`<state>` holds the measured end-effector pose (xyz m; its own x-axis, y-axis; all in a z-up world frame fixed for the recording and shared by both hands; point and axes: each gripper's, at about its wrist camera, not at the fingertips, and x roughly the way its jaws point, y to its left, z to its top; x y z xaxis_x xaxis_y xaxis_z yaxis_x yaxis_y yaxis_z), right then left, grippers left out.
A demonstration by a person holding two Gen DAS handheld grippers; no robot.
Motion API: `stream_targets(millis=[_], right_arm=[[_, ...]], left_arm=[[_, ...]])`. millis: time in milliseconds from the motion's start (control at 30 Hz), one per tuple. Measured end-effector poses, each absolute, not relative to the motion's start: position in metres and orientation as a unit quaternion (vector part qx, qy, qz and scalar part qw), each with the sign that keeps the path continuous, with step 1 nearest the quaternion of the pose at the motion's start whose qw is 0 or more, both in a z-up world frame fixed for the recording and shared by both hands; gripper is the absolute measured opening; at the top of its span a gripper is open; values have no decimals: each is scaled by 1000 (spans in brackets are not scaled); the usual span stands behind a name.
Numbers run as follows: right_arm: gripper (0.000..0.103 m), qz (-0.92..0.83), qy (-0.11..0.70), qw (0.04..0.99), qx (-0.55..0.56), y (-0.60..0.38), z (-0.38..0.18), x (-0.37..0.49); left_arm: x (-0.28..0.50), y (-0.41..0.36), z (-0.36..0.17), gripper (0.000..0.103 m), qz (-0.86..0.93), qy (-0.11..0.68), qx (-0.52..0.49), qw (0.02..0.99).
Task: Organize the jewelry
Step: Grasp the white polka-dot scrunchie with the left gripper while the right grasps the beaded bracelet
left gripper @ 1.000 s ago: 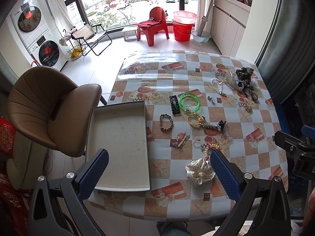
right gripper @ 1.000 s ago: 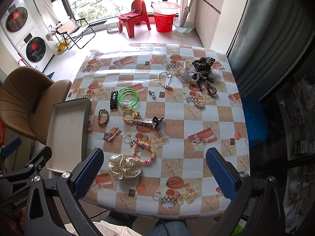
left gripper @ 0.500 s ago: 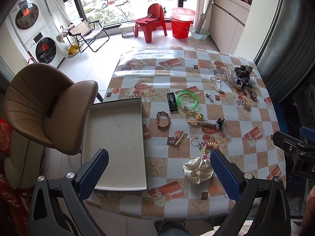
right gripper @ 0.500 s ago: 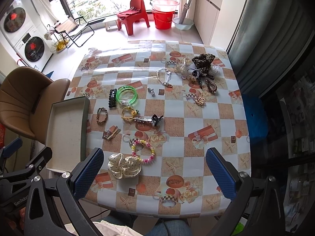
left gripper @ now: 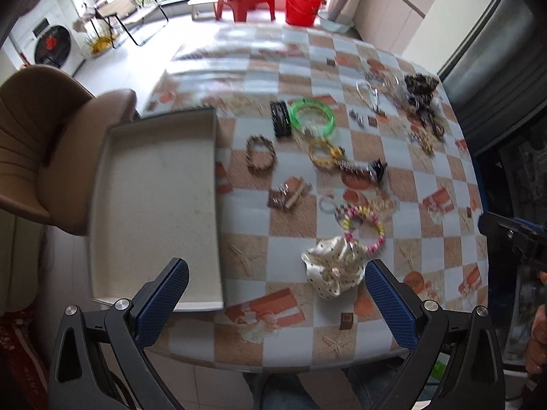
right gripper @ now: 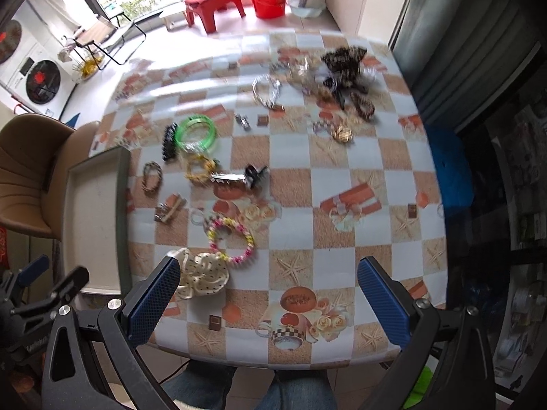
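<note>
Blue-padded fingers of the left gripper [left gripper: 275,294] are standing wide apart in the left wrist view, holding nothing above the near edge of the table [left gripper: 427,177]. A shallow white tray [left gripper: 154,205] is lying at the table's left side. To its right, jewelry is lying scattered: a green bangle [left gripper: 312,116] just beside a black bracelet [left gripper: 281,118], a braided bracelet [left gripper: 260,153], a pink and yellow beaded bracelet [left gripper: 364,225], and a cream dotted scrunchie [left gripper: 333,266] nearest the gripper.

From the right wrist view, the right gripper [right gripper: 268,302] is also hanging wide open and empty over the near table edge, its left finger [right gripper: 150,302] overlapping the scrunchie [right gripper: 205,275] in the picture. The beaded bracelet [right gripper: 232,239] is touching the scrunchie, a leopard-print scrunchie [right gripper: 343,59] is sitting at the far right, and the tray [right gripper: 92,218] is lying far left.
</note>
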<state>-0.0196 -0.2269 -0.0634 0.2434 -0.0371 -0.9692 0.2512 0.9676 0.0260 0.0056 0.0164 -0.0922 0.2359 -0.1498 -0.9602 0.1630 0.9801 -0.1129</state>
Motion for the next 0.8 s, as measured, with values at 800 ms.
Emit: stream_targets(millis=[800], right_arm=[[79, 22, 693, 721, -2, -208, -232, 49]], left_arm=[[11, -30, -226, 90, -112, 662, -22, 741]])
